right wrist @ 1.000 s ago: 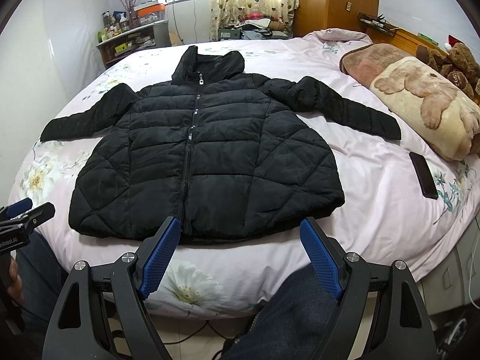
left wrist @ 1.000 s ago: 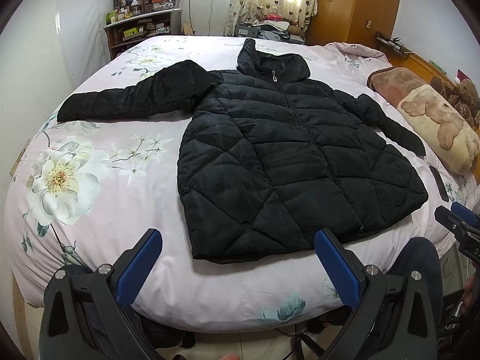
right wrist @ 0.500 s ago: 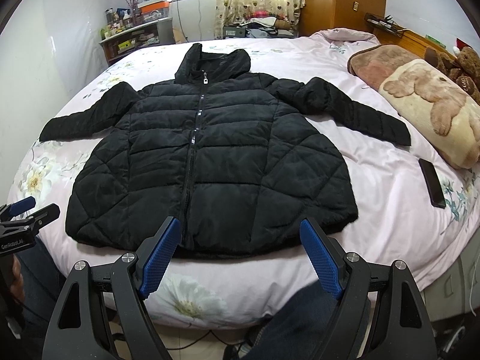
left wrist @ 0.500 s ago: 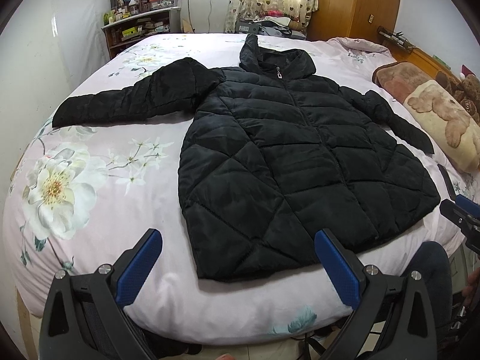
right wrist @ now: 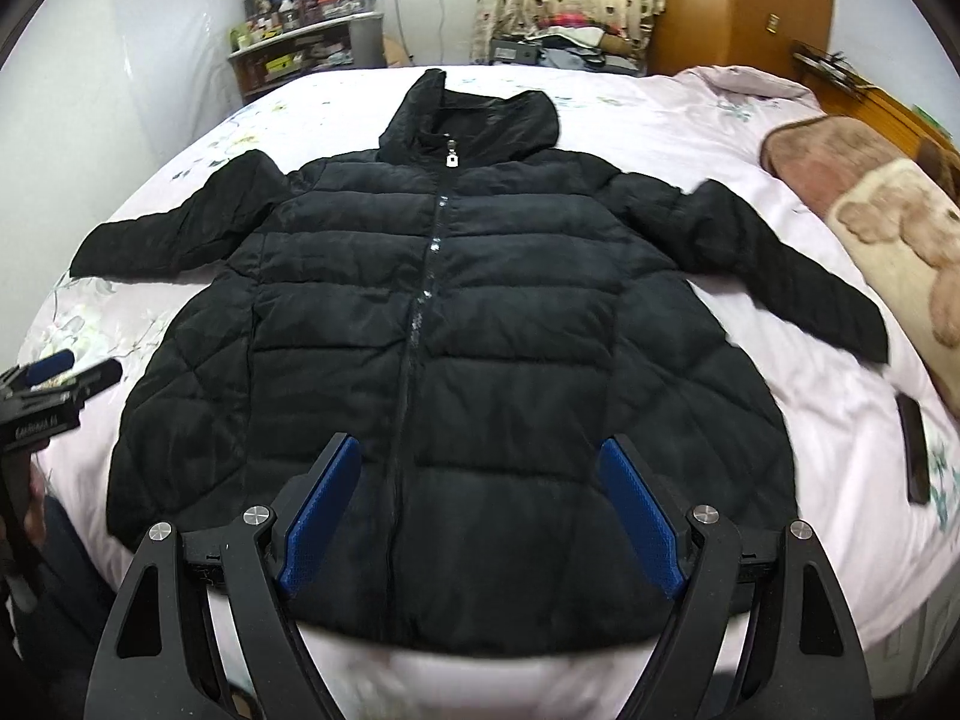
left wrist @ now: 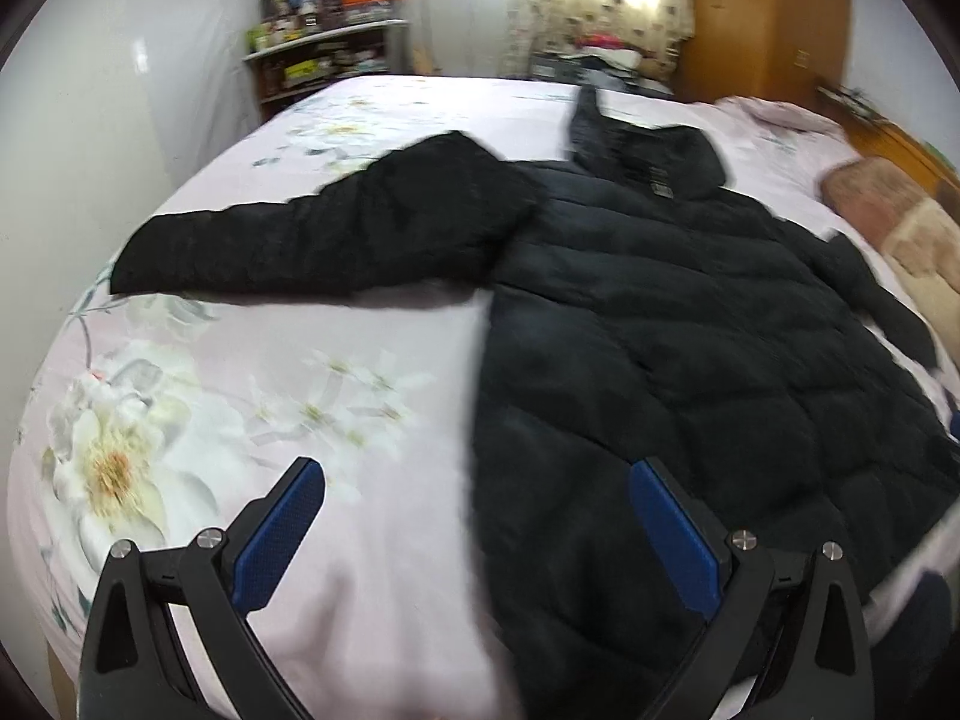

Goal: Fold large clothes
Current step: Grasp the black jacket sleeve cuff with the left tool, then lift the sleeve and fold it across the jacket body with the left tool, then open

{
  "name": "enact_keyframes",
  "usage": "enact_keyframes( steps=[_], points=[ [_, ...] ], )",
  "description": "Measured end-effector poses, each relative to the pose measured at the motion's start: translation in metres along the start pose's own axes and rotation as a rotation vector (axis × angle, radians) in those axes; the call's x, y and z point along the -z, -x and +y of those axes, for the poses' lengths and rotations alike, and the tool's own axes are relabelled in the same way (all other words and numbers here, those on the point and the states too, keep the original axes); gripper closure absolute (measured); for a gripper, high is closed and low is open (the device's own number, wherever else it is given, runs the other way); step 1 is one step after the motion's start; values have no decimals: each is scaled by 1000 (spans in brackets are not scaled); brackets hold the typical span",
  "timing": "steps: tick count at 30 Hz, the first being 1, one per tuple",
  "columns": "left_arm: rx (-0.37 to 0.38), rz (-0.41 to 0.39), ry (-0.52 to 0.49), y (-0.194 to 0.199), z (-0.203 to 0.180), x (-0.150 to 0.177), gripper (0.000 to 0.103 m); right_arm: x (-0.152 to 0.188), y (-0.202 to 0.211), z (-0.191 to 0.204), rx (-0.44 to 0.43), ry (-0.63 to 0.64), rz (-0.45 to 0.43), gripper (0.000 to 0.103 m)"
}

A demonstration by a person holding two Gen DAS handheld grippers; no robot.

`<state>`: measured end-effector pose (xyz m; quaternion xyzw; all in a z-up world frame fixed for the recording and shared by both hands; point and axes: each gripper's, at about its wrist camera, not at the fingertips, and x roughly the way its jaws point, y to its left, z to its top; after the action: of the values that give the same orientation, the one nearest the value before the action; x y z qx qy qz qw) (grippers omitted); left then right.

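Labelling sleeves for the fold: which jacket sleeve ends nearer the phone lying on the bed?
The sleeve on the picture's right, angled toward the bear blanket; its cuff ends just above the phone. The other sleeve lies across the jacket.

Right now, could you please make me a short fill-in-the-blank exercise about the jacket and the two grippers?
1. The black jacket lies spread on the ____.
2. Its front zipper is ____.
3. The jaws of the right gripper and the left gripper are ____.
4. The dark phone lies near the jacket's ____ sleeve in the right wrist view.

Missing words: bed; closed; open; right-hand
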<state>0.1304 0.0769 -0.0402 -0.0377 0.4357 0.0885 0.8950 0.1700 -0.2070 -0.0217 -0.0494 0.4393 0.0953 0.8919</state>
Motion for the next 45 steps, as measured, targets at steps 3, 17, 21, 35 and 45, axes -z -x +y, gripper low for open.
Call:
enact_keyframes(
  steps=[3, 17, 21, 35, 45],
  points=[
    [-41, -10, 30, -25, 25, -19, 0, -16, -21, 6, -2, 16, 1, 21],
    [-223, -19, 269, -127, 167, -89, 0, -69, -117, 20, 21, 61, 57, 21],
    [-237, -23, 367, -144, 197, -93, 1, -77, -135, 19, 30, 71, 64, 21],
    [-166, -54, 370, -145, 194, -133, 84, -82, -148, -5, 53, 46, 85, 21],
    [96, -264, 192, -23, 93, -199, 88, -74, -110, -27, 65, 37, 46, 21]
  ],
)
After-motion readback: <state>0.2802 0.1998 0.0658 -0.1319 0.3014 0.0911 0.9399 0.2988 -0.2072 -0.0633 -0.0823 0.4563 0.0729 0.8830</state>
